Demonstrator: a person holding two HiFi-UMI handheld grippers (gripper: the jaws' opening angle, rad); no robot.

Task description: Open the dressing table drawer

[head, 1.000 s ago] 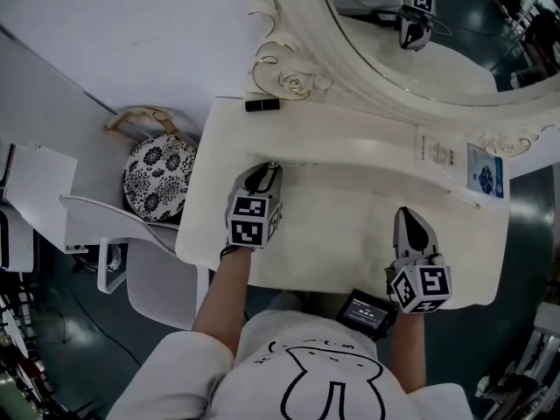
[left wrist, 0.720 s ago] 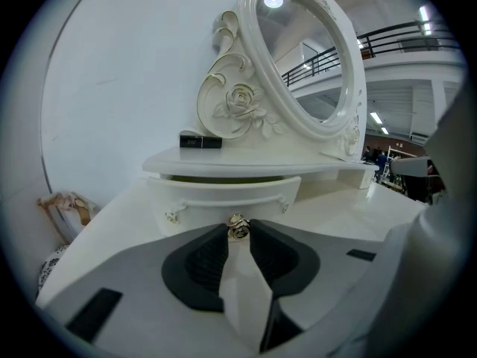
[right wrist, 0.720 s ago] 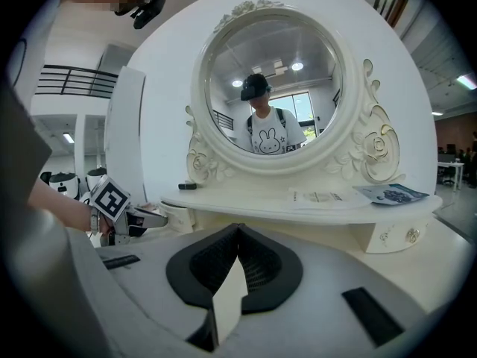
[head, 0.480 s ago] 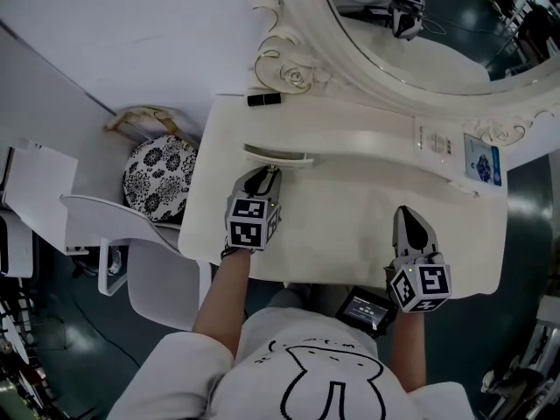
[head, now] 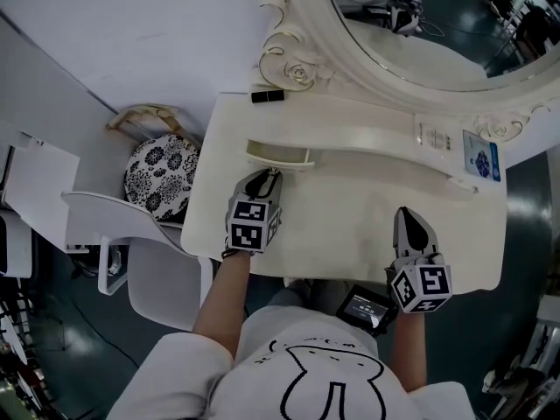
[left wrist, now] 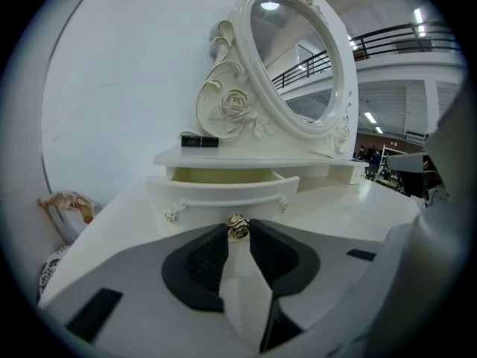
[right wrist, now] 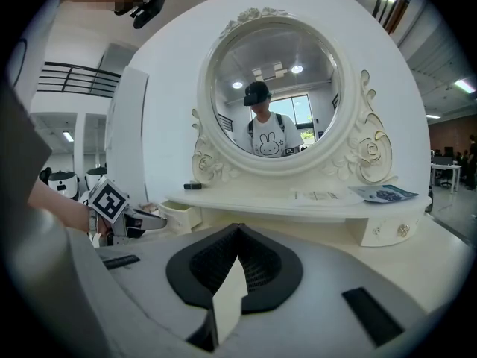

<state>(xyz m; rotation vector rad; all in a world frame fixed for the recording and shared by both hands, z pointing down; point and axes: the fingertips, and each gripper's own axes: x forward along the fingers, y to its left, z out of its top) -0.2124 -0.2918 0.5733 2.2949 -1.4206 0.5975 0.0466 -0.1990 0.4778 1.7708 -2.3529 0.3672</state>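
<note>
The cream dressing table (head: 350, 226) has its left drawer (head: 278, 154) pulled part-way out from under the raised shelf. In the left gripper view the curved drawer front (left wrist: 223, 194) stands out, with the hollow inside showing behind it. My left gripper (head: 273, 175) is shut on the drawer's small gold knob (left wrist: 238, 227), which sits pinched between the two dark pads (left wrist: 209, 256). My right gripper (head: 404, 213) hovers over the table's right front, shut with nothing in it (right wrist: 237, 231). The right drawer (right wrist: 384, 232) stays closed.
A large oval mirror (head: 420, 24) in a carved frame rises behind the shelf. A small black case (head: 267, 96) lies on the shelf's left end, a leaflet (head: 484, 160) on its right. A white chair (head: 131, 234) and a patterned bag (head: 157, 178) stand to the left.
The left drawer has slid out from under the shelf, from barely open to clearly open, with my left gripper on its knob. The right gripper has stayed where it was over the table.
</note>
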